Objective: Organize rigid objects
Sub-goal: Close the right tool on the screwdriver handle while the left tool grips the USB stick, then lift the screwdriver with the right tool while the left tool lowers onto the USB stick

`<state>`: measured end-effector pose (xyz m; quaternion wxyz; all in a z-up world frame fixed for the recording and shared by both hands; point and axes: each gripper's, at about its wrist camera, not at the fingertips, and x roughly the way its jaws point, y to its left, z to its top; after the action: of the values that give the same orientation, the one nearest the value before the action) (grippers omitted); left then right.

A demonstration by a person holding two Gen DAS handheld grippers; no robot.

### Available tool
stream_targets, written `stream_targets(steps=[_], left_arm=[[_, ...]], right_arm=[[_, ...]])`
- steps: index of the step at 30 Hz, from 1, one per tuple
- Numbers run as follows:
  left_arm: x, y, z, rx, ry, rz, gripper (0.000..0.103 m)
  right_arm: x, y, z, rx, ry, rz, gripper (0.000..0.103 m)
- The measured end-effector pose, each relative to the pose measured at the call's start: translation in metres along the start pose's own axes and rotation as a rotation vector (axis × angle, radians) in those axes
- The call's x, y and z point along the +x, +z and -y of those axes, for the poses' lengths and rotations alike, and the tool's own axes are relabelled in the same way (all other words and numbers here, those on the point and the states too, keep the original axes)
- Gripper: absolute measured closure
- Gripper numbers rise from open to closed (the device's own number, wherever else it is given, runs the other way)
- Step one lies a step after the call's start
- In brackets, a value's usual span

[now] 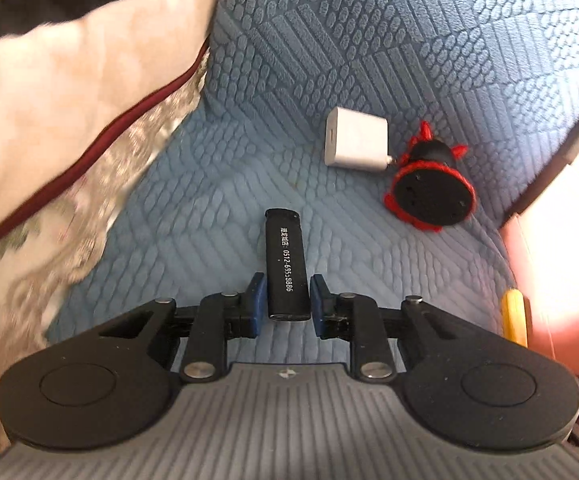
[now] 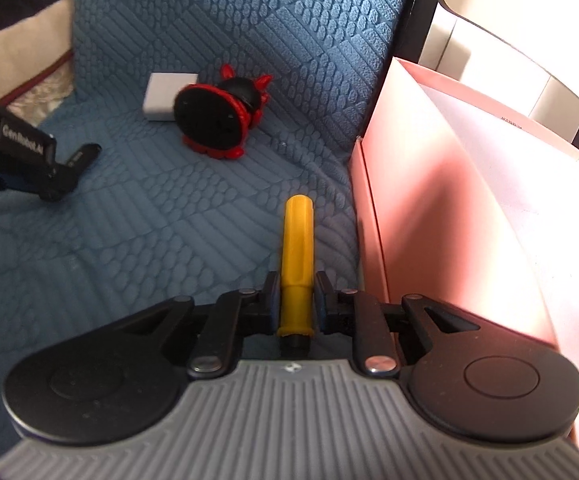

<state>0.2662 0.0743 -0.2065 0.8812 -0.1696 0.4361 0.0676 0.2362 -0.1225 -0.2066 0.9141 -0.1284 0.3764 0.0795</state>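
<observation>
While a black lighter [image 1: 286, 264] is clamped in the left gripper [image 1: 288, 300] and a yellow marker [image 2: 297, 264] in the right gripper [image 2: 296, 300], a white charger [image 1: 355, 139] and a red-and-black toy [image 1: 429, 184] are left mid-cushion [image 1: 369, 40], beside the pink box [image 2: 409, 184] at its edge.

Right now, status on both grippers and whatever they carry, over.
Left gripper shut on black lighter. Right gripper shut on yellow marker. Pink box close right of marker. Charger and red-black toy ahead, untouched.

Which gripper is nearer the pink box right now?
Right. The right gripper, shut on the yellow marker, sits just beside the pink box. The left gripper, shut on the black lighter, is farther across the blue cushion.
</observation>
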Motion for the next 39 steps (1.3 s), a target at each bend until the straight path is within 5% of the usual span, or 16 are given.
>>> stream_targets(steps=[12, 20, 29, 39], left_arm=[[-0.047, -0.044, -0.002, -0.039, -0.065, -0.026, 0.076], [-0.069, -0.082, -0.012, -0.084, -0.075, -0.079, 0.076], [-0.064, -0.083, -0.013, -0.091, -0.062, -0.103, 0.076], [-0.059, -0.075, -0.016, -0.111, -0.082, -0.125, 0.075]], right_arm=[[-0.043, -0.01, -0.007, -0.009, 0.11, 0.003, 0.082], [-0.033, -0.013, -0.007, 0.012, 0.155, -0.012, 0.082], [-0.013, -0.016, -0.001, 0.06, 0.195, -0.048, 0.081], [-0.029, -0.027, 0.001, 0.048, 0.147, -0.085, 0.069]])
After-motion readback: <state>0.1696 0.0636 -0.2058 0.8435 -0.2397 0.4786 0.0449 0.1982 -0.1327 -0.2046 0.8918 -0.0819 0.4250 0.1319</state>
